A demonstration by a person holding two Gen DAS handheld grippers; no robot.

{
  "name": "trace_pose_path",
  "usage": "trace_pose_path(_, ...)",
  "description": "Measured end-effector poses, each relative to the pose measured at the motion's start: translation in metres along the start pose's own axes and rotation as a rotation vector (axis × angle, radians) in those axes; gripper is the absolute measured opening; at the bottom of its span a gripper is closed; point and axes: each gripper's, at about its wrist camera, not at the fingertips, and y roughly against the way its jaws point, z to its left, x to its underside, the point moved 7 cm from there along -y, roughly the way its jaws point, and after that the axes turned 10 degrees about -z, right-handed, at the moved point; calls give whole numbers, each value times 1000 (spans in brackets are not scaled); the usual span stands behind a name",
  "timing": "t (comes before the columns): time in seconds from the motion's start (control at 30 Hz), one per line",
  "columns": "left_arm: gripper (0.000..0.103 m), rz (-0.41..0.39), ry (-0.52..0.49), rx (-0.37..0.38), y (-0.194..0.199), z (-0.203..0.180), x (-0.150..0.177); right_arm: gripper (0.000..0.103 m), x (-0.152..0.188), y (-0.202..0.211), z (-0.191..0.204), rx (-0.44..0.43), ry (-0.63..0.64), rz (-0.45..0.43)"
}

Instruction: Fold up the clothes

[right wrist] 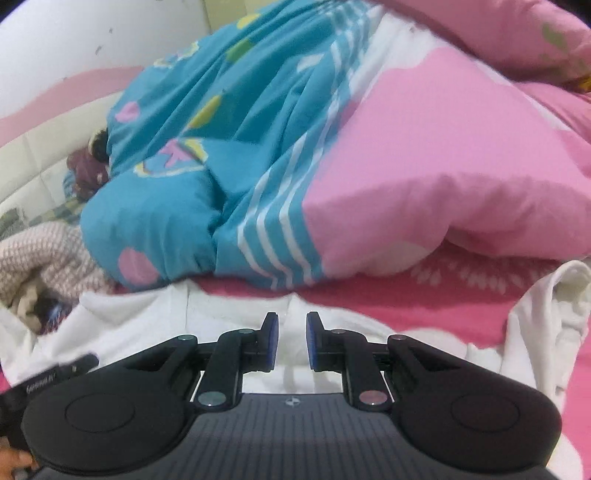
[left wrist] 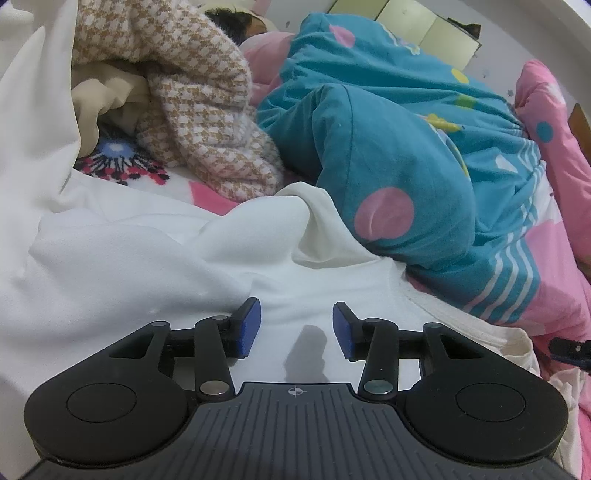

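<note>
A white garment [left wrist: 147, 266] lies rumpled over the bed, one part rising up the left edge of the left wrist view. My left gripper [left wrist: 296, 317] hovers low over its flatter part, open, with its blue pads [left wrist: 251, 321] well apart and nothing between them. In the right wrist view the same white garment [right wrist: 155, 314] spreads under my right gripper [right wrist: 291, 328]. Its jaws stand a narrow gap apart and grip no cloth. A further bunch of white cloth [right wrist: 546, 314] is heaped at the right. That view is slightly blurred.
A teal and pink quilt [left wrist: 388, 147] is piled just beyond the garment, and a person's dark hair [left wrist: 229, 18] shows at its far end. A beige houndstooth garment [left wrist: 199, 110] lies heaped at the back left. The pink bedsheet [right wrist: 406, 299] shows to the right.
</note>
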Motion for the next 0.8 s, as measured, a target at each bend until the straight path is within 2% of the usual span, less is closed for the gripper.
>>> trace_pose_path(0.07,43,0,1,2,0,0,0,17,2,-12,9,-18,9,35)
trace_pose_path(0.2,44,-1,2,2,0,0,0,16,14,-66,34,-9,57,136)
trace_pose_path(0.3,44,-4,4,5,0,1,1,13,23,-114,23,101,86,177)
trace_pose_path(0.47,44,-5,8,9,0,1,1,15,-6,-120,-2,212,74,38)
trace_pose_path(0.57,44,-4,9,9,1,1,1,16,-14,-73,-19,128,-75,-8)
trace_pose_path(0.67,44,-3,9,9,0,1,0,16,-17,-16,-32,110,-63,-47)
trace_pose_path(0.8,44,-2,9,9,1,1,0,16,-10,18,-48,97,-10,11)
